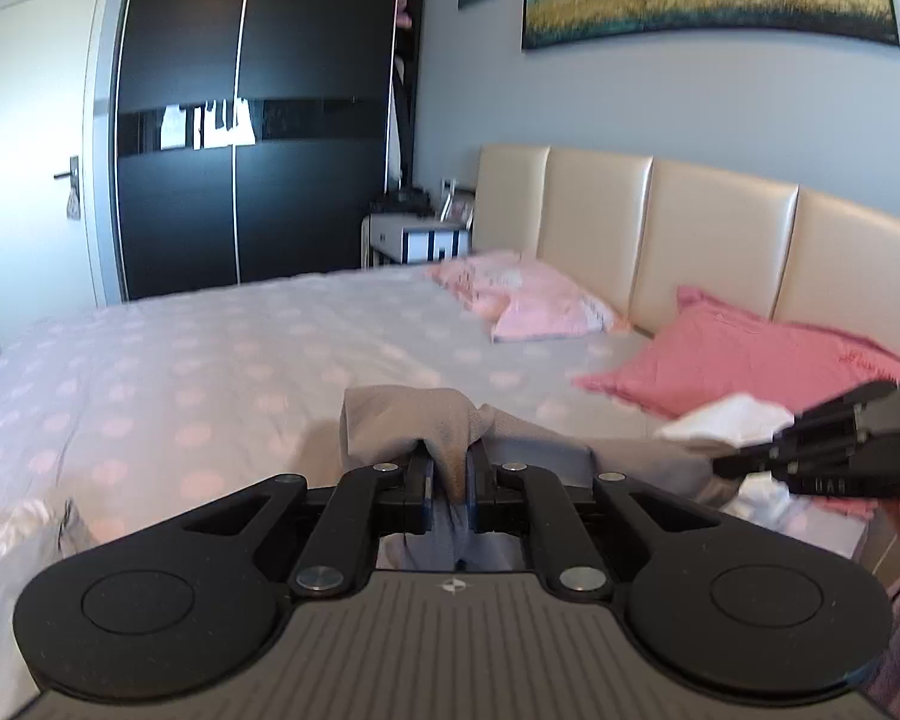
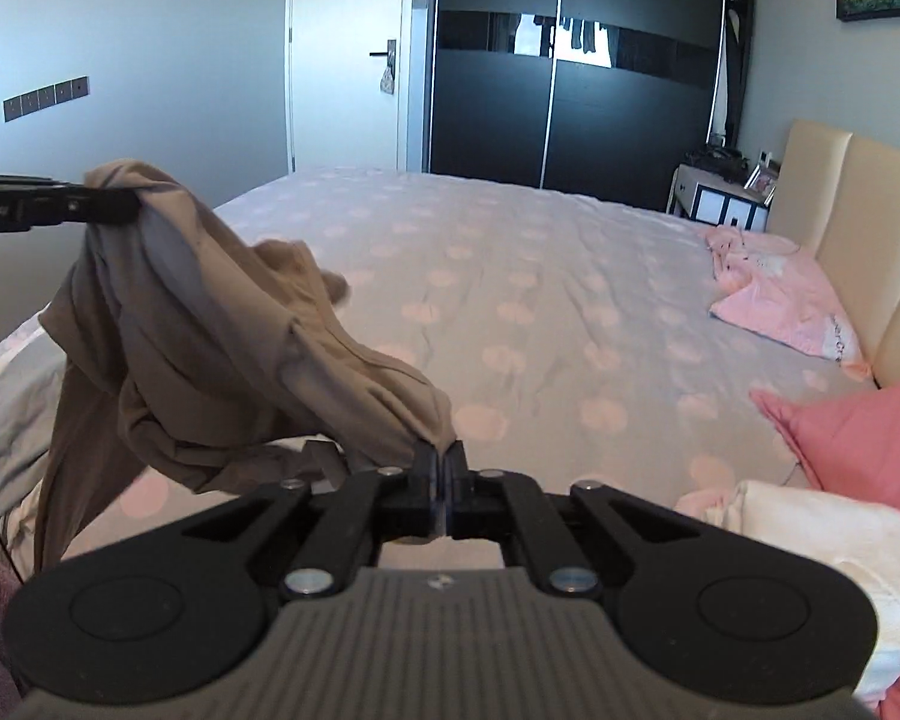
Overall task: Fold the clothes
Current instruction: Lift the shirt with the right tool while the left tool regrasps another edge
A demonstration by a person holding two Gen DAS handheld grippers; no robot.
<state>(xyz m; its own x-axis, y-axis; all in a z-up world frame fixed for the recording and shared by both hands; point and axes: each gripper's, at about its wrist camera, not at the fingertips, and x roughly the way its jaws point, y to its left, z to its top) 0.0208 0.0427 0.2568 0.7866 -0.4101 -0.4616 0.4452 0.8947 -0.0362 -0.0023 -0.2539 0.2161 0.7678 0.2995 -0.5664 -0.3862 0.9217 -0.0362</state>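
A taupe garment (image 2: 210,348) hangs bunched in the air above the bed, stretched between my two grippers. In the right wrist view my right gripper (image 2: 446,459) is shut on one edge of it. At the left of that view my left gripper (image 2: 129,204) pinches the other end, which is higher. In the left wrist view my left gripper (image 1: 450,465) is shut on a fold of the same garment (image 1: 402,420). The fabric runs from there to my right gripper (image 1: 720,468), which comes in from the right. The garment's lower part droops out of sight.
The bed (image 2: 540,300) has a grey sheet with pale pink dots. A light pink pillow (image 1: 540,306) and a darker pink pillow (image 1: 738,360) lie by the cream headboard (image 1: 708,228). White clothing (image 2: 810,534) lies near the darker pillow. A dark wardrobe (image 1: 240,120) and a nightstand (image 1: 414,240) stand beyond the bed.
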